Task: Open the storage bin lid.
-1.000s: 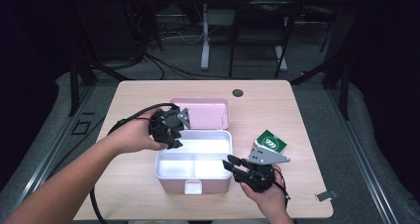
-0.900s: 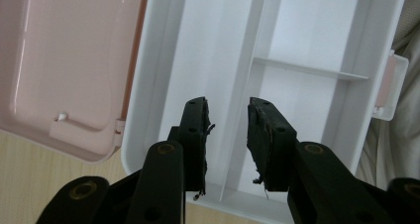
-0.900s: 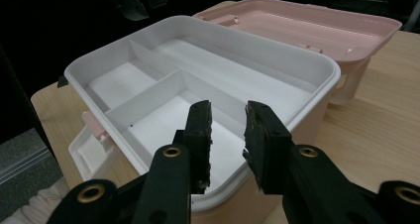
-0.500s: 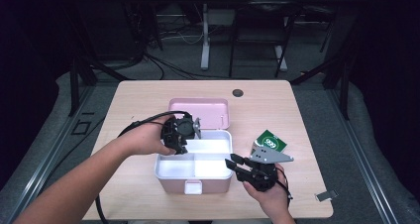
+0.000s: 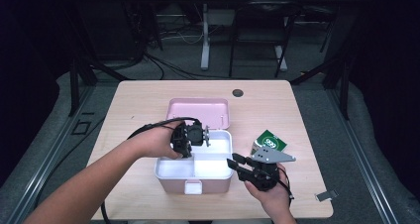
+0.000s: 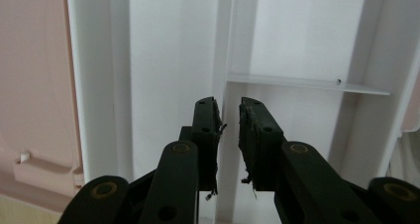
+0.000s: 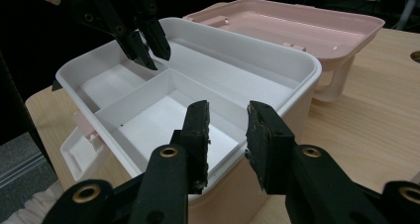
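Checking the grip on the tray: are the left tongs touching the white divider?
Cannot tell. In the left gripper view the left tongs straddle the white divider slightly parted, with no plain contact or gap.

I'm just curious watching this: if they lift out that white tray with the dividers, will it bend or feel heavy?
The white tray looks like thin moulded plastic with raised dividers, so it is probably stiff and light. It holds nothing, so it should lift easily. Its smooth walls may be slippery for the left gripper, whose jaws straddle a divider.
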A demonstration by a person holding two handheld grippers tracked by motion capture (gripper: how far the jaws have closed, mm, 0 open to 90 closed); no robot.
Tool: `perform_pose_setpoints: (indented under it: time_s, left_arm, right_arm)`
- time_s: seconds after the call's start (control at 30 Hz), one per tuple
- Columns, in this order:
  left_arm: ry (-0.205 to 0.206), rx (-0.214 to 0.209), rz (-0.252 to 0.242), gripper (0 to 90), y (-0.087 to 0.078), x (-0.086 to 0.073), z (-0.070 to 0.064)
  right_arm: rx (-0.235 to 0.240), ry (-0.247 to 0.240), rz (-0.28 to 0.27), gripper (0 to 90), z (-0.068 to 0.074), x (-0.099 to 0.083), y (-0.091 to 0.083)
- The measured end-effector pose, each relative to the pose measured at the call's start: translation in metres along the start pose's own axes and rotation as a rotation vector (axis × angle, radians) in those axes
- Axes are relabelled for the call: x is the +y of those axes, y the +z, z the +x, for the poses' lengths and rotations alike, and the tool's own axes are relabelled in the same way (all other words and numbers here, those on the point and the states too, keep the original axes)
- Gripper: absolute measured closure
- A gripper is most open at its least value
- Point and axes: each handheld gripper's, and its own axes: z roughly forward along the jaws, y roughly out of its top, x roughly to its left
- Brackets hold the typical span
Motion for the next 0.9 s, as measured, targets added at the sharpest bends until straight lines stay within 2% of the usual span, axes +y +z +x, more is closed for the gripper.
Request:
perform_pose_setpoints:
  time_s: [0.23, 0.5, 0.83, 0.9]
  left_arm:
    - [0.027, -0.002, 0.016, 81.1, 0.006, 0.007, -0.001]
    - [0.033, -0.002, 0.021, 84.5, 0.012, 0.009, 0.000]
    - [0.046, -0.012, 0.060, 85.6, 0.023, 0.014, 0.002]
    - [0.041, -0.016, 0.054, 86.1, 0.024, 0.013, 0.002]
  right_arm:
    - [-0.003, 0.007, -0.009, 70.2, -0.001, 0.000, -0.001]
    - [-0.006, 0.008, -0.003, 70.1, -0.003, -0.001, -0.002]
    - [-0.007, 0.006, -0.001, 70.1, -0.003, -0.002, -0.001]
    - [-0.011, 0.006, 0.000, 70.0, -0.003, -0.002, -0.001]
